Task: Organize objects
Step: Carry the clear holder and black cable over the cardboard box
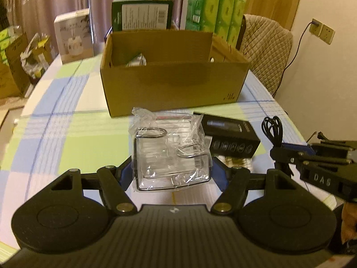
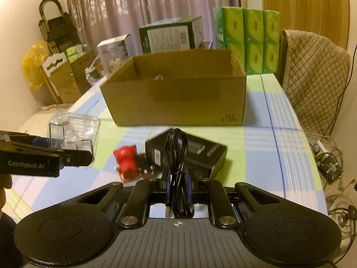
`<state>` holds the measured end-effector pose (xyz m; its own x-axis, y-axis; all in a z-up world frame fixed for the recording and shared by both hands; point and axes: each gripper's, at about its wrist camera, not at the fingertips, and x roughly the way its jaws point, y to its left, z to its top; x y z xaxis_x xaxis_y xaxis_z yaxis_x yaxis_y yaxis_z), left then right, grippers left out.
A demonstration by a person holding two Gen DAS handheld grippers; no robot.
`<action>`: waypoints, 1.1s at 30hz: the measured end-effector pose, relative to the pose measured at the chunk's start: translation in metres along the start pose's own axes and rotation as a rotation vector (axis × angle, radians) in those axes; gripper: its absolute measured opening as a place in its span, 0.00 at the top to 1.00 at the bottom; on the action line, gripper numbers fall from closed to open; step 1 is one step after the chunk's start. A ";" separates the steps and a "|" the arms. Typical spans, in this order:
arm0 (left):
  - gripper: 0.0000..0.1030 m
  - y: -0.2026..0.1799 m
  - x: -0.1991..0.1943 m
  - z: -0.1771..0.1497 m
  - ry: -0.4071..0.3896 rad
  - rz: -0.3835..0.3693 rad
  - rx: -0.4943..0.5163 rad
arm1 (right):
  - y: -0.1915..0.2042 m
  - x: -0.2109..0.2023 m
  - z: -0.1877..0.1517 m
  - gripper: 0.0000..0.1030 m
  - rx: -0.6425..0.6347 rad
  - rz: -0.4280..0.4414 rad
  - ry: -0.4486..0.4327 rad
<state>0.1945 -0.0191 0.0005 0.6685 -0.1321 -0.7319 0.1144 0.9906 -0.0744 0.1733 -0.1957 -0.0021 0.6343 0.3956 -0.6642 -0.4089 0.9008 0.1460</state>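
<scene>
Black cable (image 2: 178,172) in right gripper (image 2: 178,188), wrapped rack (image 1: 170,156) in left gripper (image 1: 171,170)

Matt cardboard box (image 1: 174,84); crinkly clear plastic wrap (image 1: 169,149); glossy black cable (image 2: 178,167)

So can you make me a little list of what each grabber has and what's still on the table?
left gripper: shut on the wire rack in clear wrap
right gripper: shut on the coiled black cable
still on table: black box, red toy
cardboard box: open, behind them, contents mostly hidden
tablecloth: green, blue and white checks
</scene>
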 end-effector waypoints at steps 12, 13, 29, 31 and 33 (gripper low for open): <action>0.36 0.004 -0.028 0.033 -0.009 -0.014 0.014 | 0.006 -0.017 0.053 0.90 -0.006 0.037 -0.018; 0.36 0.005 -0.028 0.034 -0.005 -0.017 0.008 | 0.007 -0.017 0.056 0.90 -0.012 0.035 -0.021; 0.36 0.019 -0.034 0.081 0.011 -0.044 -0.035 | -0.008 -0.017 0.105 0.90 0.025 0.027 0.003; 0.36 0.020 -0.035 0.092 0.004 -0.046 -0.033 | -0.010 -0.015 0.114 0.90 0.023 0.023 0.005; 0.36 0.020 -0.033 0.101 0.003 -0.048 -0.030 | -0.012 -0.011 0.124 0.90 0.018 0.021 0.007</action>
<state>0.2491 0.0020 0.0918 0.6602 -0.1797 -0.7293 0.1241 0.9837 -0.1300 0.2522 -0.1889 0.0942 0.6213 0.4132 -0.6657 -0.4103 0.8954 0.1728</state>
